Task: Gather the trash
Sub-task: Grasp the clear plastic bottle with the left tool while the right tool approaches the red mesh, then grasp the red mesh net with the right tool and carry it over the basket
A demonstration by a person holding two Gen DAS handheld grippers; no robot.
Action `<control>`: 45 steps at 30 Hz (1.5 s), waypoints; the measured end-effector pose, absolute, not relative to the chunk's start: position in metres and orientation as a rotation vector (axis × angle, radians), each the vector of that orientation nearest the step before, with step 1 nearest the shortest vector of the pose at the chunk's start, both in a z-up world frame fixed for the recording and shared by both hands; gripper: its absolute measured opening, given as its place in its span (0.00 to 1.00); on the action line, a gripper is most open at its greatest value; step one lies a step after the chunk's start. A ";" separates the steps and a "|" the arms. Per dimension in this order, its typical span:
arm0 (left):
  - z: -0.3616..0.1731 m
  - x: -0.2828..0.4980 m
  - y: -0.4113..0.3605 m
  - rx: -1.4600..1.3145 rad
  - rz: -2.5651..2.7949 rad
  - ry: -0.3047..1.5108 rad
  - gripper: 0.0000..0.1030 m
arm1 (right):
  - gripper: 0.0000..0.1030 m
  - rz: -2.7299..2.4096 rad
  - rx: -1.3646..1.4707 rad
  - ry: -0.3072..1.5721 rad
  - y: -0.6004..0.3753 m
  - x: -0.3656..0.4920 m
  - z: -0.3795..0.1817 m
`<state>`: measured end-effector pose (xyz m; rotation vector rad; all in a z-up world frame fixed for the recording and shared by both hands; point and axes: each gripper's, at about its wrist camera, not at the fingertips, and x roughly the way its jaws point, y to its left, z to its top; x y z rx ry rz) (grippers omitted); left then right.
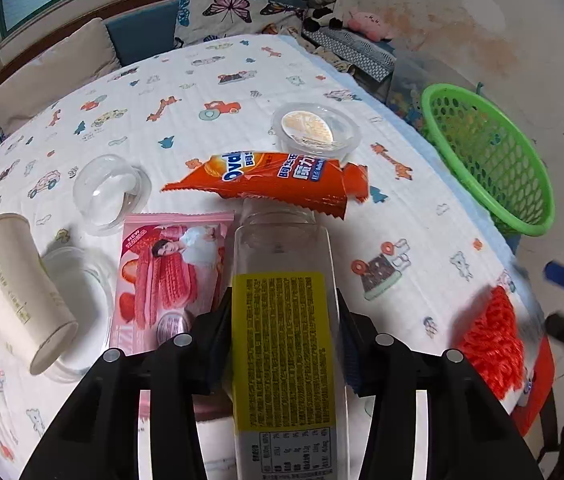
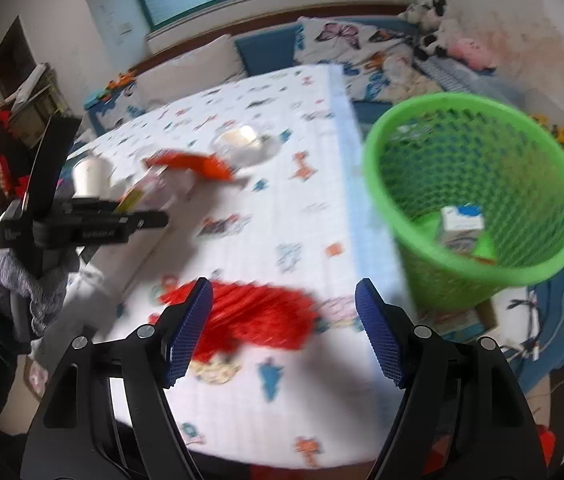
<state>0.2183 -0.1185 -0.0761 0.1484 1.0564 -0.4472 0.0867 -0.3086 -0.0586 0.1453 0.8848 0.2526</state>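
Trash is spread over the cartoon-print desk [image 1: 209, 80]: an orange snack wrapper [image 1: 269, 180], a pink wafer packet [image 1: 169, 268], a white paper cup [image 1: 13, 288], clear plastic tubs. A clear plastic bottle with a yellow label [image 1: 282, 320] is clamped by the left hand-held gripper [image 1: 284, 324], jaws pressed on both flat sides, its neck tucked under the orange wrapper. A risk is judged here: the wrapper could be dragged along or flicked off as the bottle is lifted. The green mesh basket [image 2: 478, 184], already holding a small carton [image 2: 462, 224], sits off the desk's right edge. The right hand-held gripper [image 2: 282, 328] is spread wide and empty above a red knitted cloth [image 2: 257, 320].
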 end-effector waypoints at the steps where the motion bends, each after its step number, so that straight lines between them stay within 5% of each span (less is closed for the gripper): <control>1: -0.074 0.216 -0.117 0.144 -0.452 1.054 0.43 | 0.72 0.263 0.145 0.888 -0.304 0.086 -0.060; 25: -0.020 0.150 -0.073 0.037 -0.556 0.992 0.42 | 0.72 0.276 0.165 0.936 -0.265 0.101 -0.092; 36: 0.002 0.146 -0.078 0.038 -0.583 0.939 0.42 | 0.50 0.296 0.183 0.902 -0.265 0.092 -0.081; 45: -0.001 0.149 -0.081 0.037 -0.586 0.945 0.42 | 0.65 0.297 0.220 0.886 -0.263 0.086 -0.072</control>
